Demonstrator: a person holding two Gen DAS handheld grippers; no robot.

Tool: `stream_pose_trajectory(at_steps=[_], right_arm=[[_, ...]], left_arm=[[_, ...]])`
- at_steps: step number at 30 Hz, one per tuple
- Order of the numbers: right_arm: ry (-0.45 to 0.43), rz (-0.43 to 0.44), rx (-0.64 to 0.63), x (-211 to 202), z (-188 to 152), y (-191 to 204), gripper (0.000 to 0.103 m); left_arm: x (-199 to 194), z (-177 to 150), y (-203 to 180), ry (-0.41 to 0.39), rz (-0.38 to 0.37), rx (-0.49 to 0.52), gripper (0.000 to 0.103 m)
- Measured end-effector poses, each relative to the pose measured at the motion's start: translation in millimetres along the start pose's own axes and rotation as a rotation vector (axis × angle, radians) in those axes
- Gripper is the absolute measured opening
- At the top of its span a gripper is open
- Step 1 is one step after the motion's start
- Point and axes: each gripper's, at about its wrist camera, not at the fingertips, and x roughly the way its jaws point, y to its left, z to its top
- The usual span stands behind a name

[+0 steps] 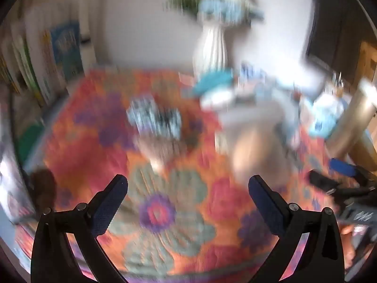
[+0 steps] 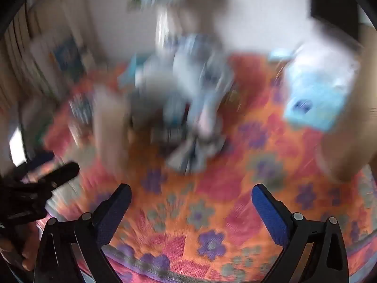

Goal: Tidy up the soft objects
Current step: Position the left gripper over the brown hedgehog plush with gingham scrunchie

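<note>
Left gripper (image 1: 188, 188) and right gripper (image 2: 191, 197) hover, jaws wide apart and empty, over the floral cloth (image 2: 212, 212); blurred soft bundle (image 2: 195, 122) lies at twelve o'clock; vase (image 1: 211, 47) beyond.

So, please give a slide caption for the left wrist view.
Open left gripper above a flowered cloth, white vase blurred behind.

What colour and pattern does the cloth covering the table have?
The cloth is orange and pink with purple and grey-green flowers, shown best in the left wrist view.
</note>
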Motion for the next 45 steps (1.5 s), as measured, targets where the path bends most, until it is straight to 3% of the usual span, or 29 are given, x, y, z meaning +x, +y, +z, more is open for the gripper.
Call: stream_pose_trajectory(at_steps=[3,6,9,12,14,16,26,45], right_arm=[[-0.173,-0.008,0.033,-35.1,14.7,-2.8,0.103],[-0.237,-0.016,0.040,-33.8,31.2,4.0,0.103],[-0.281,-0.095,-0.017,-10.0,32.7,16.5,0.103],[-0.260,-0.093,-0.068,-2.8,27.6,22.1,0.103],[-0.268,-0.100,-0.092,4.2,28.2,27.1,0.103],[-0.243,-0.108,-0.089,6.8,25.3,23.3,0.103],[-0.237,-0.189,-0.142,11.4,18.3,33.7,0.103],[-0.208,-0.176,-0.128,14.8,17.4,32.1,0.103]], left_arm=[[-1.9,12.4,-7.0,-0.134,0.038,0.056,0.102],[14.2,12.3,-7.6,-0.148,0.077,0.040,0.102],[24.4,6.4,0.3,-0.098,0.038,-0.008,0.102],[22.7,1.6,13.4,-0.118,-0.003,-0.060,0.102],[34.5,2.6,16.7,-0.064,-0.017,-0.080,0.102],[41.4,1.7,14.6,-0.028,-0.010,-0.080,0.102],[44.5,2.2,7.5,-0.007,-0.009,-0.058,0.102],[46.4,4.1,6.8,0.010,-0.010,-0.070,0.102]])
